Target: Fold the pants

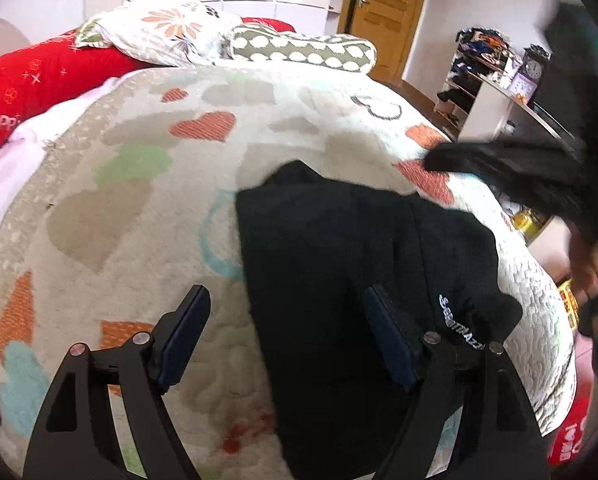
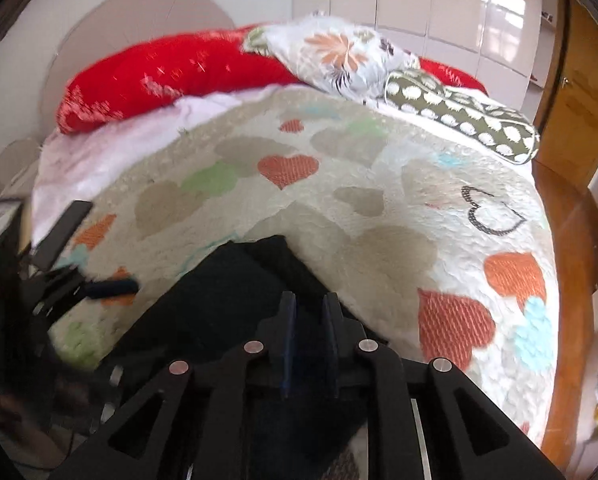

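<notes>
Black pants (image 1: 339,248) lie folded in a compact stack on the heart-patterned quilt (image 1: 139,184), white lettering near their right edge. My left gripper (image 1: 287,296) hangs open just above them, one finger over the quilt, the other over the fabric, nothing gripped. In the right wrist view the pants (image 2: 227,288) lie below my right gripper (image 2: 309,304), whose fingers stand a narrow gap apart with no cloth pinched between them. The right gripper (image 1: 443,160) shows blurred above the quilt past the pants' far right corner. The left gripper (image 2: 91,256) appears blurred at the left edge.
A red pillow (image 2: 147,80), a floral pillow (image 2: 339,56) and a dotted bolster (image 2: 459,116) lie at the head of the bed. The bed's right edge (image 1: 539,280) drops off close to the pants. A wooden door (image 1: 383,12) and cluttered shelves (image 1: 479,76) stand beyond.
</notes>
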{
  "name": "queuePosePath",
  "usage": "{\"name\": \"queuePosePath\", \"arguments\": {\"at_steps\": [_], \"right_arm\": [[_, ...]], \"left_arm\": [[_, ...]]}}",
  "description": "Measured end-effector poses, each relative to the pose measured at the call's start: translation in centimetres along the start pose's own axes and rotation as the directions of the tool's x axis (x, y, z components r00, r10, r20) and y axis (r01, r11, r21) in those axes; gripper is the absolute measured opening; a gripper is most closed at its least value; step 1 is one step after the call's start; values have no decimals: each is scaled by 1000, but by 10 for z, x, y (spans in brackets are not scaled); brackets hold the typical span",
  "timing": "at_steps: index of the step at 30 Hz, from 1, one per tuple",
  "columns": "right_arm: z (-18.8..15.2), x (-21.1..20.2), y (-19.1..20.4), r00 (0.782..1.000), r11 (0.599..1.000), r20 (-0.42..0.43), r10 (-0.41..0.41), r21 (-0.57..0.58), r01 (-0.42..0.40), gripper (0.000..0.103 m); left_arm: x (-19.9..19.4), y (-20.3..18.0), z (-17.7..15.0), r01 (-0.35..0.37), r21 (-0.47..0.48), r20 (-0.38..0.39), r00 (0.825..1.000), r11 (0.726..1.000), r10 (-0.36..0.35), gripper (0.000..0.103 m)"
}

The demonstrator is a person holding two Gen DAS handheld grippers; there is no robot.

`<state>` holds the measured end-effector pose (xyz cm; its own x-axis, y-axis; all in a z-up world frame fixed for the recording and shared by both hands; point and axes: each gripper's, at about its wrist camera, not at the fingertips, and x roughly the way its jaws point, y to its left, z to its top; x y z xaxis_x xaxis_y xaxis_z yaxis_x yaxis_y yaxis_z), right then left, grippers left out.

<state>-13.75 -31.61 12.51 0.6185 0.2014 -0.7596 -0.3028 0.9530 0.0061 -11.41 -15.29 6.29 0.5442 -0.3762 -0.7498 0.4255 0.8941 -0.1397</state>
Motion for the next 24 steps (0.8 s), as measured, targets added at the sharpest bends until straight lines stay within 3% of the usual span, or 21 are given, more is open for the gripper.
{"name": "queuePosePath", "arguments": {"at_steps": [4, 7, 9, 11, 12, 14, 18, 24], "right_arm": [[-28, 8, 4, 999, 999, -39, 17, 31, -15, 16], [-44, 33, -4, 992, 996, -94, -82, 33, 85, 10], [-49, 39, -18, 997, 990, -71, -37, 136, 47, 10], [-50, 34, -22, 999, 985, -48, -22, 172, 30, 11], [-51, 27, -19, 999, 985, -38, -26, 169, 32, 17], [-52, 14, -12, 999, 987, -26, -32, 158, 36, 17], [-59, -13, 9, 1000, 993, 5, -11, 117, 11, 26], [-79, -22, 34, 1000, 996, -11, 8, 91, -7, 29]], "left_arm": [[9, 2, 2, -21, -8, -19, 1000, 1000, 21, 79], [25, -2, 2, -27, 11, -48, 998, 1000, 28, 80], [27, -5, 0, -18, 3, -47, 999, 1000, 18, 80], [25, -7, -1, -24, 8, -49, 998, 1000, 25, 80], [23, -8, -2, -30, 14, -47, 998, 999, 30, 80], [17, -10, -3, -31, 21, -46, 998, 999, 32, 80], [3, -10, -5, -41, 24, -28, 999, 999, 41, 80], [-11, -12, -12, -37, 20, -11, 999, 999, 37, 80]]}}
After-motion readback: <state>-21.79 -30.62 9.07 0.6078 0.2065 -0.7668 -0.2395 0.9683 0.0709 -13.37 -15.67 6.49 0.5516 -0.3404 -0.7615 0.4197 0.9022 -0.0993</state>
